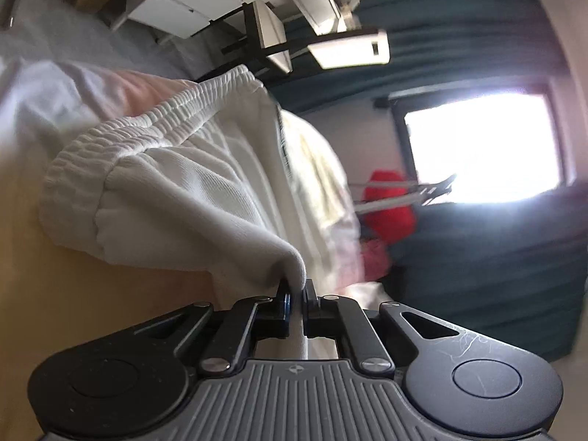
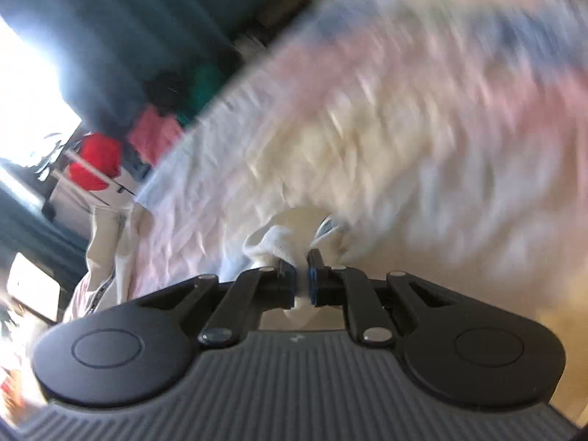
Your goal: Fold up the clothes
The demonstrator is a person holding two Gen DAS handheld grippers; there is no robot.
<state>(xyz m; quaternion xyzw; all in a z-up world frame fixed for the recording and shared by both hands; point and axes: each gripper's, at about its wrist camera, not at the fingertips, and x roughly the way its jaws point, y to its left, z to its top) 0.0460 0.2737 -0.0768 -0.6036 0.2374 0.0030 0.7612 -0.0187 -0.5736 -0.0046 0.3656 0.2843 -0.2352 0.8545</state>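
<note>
Left wrist view shows the left gripper (image 1: pixel 296 286) clenched on a pinch of a white garment (image 1: pixel 176 183), which looks like shorts or trousers with a gathered elastic waistband (image 1: pixel 147 121) that arcs away from the fingers. The cloth hangs from the pinch and drapes over a bed (image 1: pixel 55 84) covered in a pale, pastel sheet. Beyond the bed's far edge are a red cloth on a drying rack (image 1: pixel 389 198), dark teal curtains (image 1: pixel 477 257) and a bright window (image 1: pixel 481 143). In the right wrist view the right gripper (image 2: pixel 302 268) is likewise pinched down on white fabric, a small bunched fold with a label or printed tag showing just beyond the fingertips; its jaws stand only slightly apart, with the cloth filling the gap. That picture is heavily smeared, so I take this to be another part of the same garment, though I cannot be sure. The step in hand appears to be lifting the garment off the bed by two points so that it can be spread out, with no fold yet made. The next move calls for drawing the two grips apart until the waistband runs taut and straight, then lowering the cloth flat onto the sheet near the bed's middle, keeping both pinches firm so neither corner slips free.
</note>
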